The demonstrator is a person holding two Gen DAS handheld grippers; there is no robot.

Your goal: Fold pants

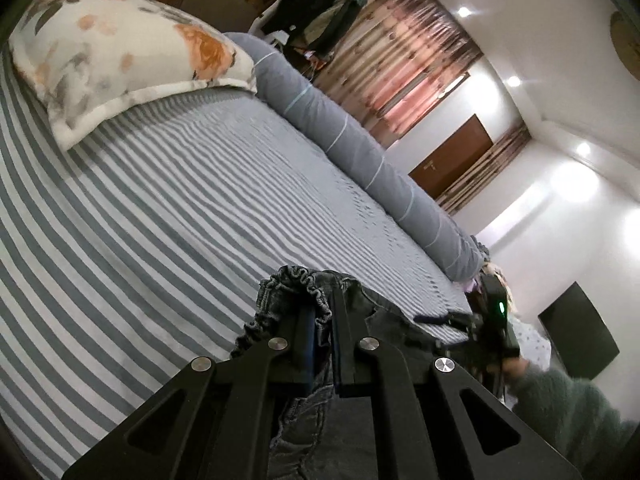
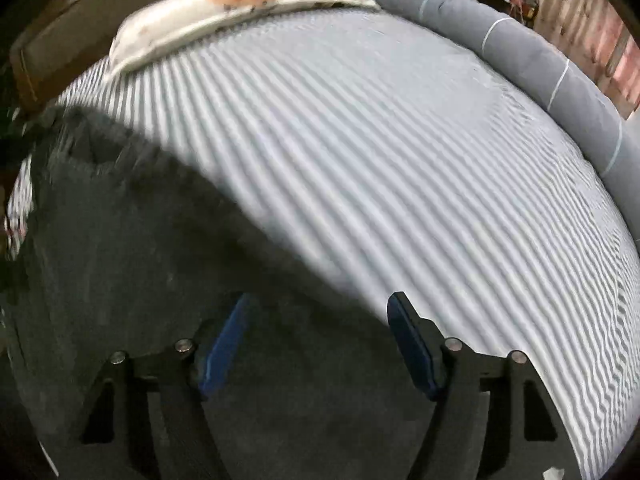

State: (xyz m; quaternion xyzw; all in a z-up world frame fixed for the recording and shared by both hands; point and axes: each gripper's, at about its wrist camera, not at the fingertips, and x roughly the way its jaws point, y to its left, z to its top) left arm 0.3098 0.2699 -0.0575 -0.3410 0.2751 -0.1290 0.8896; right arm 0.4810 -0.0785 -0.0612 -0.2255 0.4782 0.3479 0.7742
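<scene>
Right now the left gripper (image 1: 320, 320) is clamped tight on the gathered elastic waistband of the dark grey pants (image 1: 304, 420), at the lower middle of the left wrist view, with the bunched cloth poking out past the fingertips and the rest hanging down between the arms of the tool. The right gripper (image 2: 320, 344) stands partly open, its blue pads (image 2: 224, 344) spread apart over the dark cloth that fills the lower left of the right wrist view; nothing looks pinched between them, though the blur makes the contact hard to judge. The pants lie on the striped bedsheet (image 2: 400, 160), with the flowered pillow (image 1: 120, 56) at the upper left and the long grey bolster (image 1: 352, 128) running along the far edge. The main risk, as I judge it, is the left grip: it holds only a scrunched bit of elastic, so a pull could let the waistband slip out or drag the garment into a twist. If the right jaws close on a single layer, or on the sheet beneath, the fold would come out crooked or the bedding would lift with it. Uneven tension between the two hands could also leave wrinkles along the leg.
</scene>
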